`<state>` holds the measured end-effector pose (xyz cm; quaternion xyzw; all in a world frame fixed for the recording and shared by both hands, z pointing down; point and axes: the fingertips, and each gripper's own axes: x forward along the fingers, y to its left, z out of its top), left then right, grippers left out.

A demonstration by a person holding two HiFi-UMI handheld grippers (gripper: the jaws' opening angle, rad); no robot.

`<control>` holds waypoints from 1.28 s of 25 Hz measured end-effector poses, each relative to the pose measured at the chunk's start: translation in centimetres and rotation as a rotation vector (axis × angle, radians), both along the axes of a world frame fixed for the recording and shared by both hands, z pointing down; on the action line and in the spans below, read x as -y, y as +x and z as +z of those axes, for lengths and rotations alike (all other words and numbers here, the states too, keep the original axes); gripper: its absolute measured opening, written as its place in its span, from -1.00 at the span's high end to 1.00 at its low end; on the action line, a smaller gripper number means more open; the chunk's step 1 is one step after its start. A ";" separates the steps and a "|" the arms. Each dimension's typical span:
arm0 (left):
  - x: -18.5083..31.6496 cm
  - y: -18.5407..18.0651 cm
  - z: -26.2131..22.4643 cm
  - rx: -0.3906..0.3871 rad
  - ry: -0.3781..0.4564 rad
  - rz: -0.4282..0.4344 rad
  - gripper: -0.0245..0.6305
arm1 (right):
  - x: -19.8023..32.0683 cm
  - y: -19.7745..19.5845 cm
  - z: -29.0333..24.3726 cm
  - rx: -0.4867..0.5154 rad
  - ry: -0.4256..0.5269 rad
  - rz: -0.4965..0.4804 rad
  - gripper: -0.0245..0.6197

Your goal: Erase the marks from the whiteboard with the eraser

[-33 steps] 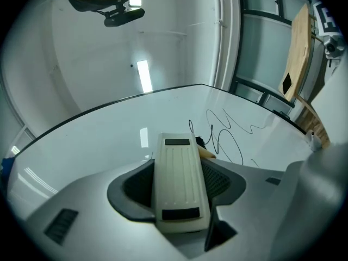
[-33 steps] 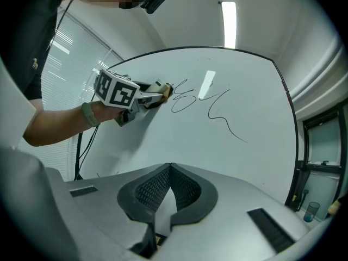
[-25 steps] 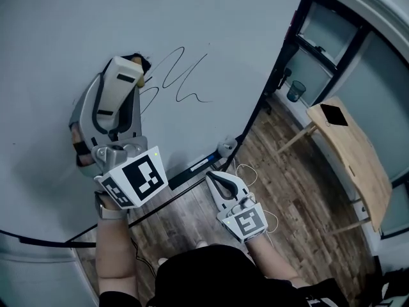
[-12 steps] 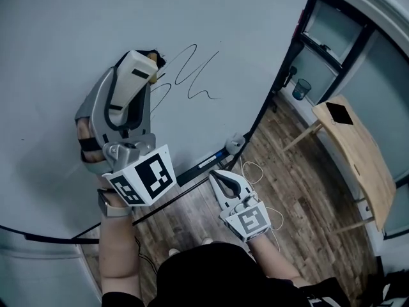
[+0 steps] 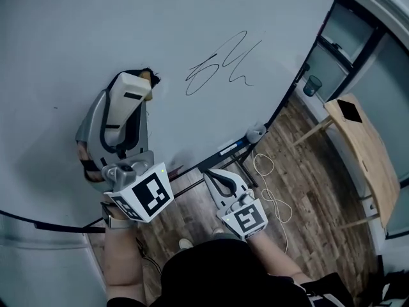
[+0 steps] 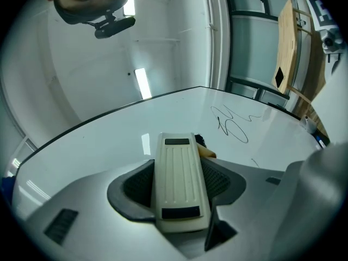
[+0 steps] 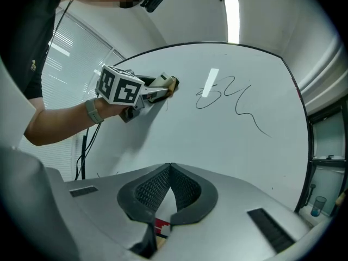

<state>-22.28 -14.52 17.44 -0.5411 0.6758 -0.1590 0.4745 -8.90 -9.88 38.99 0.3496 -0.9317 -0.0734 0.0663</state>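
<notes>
eraser felt face mostly hidden behind its own body, whiteboard cut off at top and left edges

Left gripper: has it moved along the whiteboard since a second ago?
Yes. The left gripper with the eraser has drawn leftward from the scribble; a gap now separates them.

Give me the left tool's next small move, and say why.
Probably sweep the left tool rightward toward the black scribble, keeping the eraser on the whiteboard. The tool is shut on the eraser, whose end meets the board just beside the scribble, and the scribble looks unerased.
</notes>
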 end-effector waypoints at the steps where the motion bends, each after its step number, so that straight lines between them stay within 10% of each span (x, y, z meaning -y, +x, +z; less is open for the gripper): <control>1: -0.3 -0.6 0.8 -0.003 -0.005 0.000 0.11 | -0.3 -0.6 0.2 -0.001 -0.003 0.002 0.84; 17: 1.5 2.2 8.5 -0.004 -0.112 -0.010 0.11 | 0.4 2.5 1.8 -0.020 -0.024 0.054 0.84; 32: 8.4 11.8 2.2 -0.020 -0.082 -0.023 0.11 | 7.9 12.8 -0.5 0.018 0.019 0.053 0.84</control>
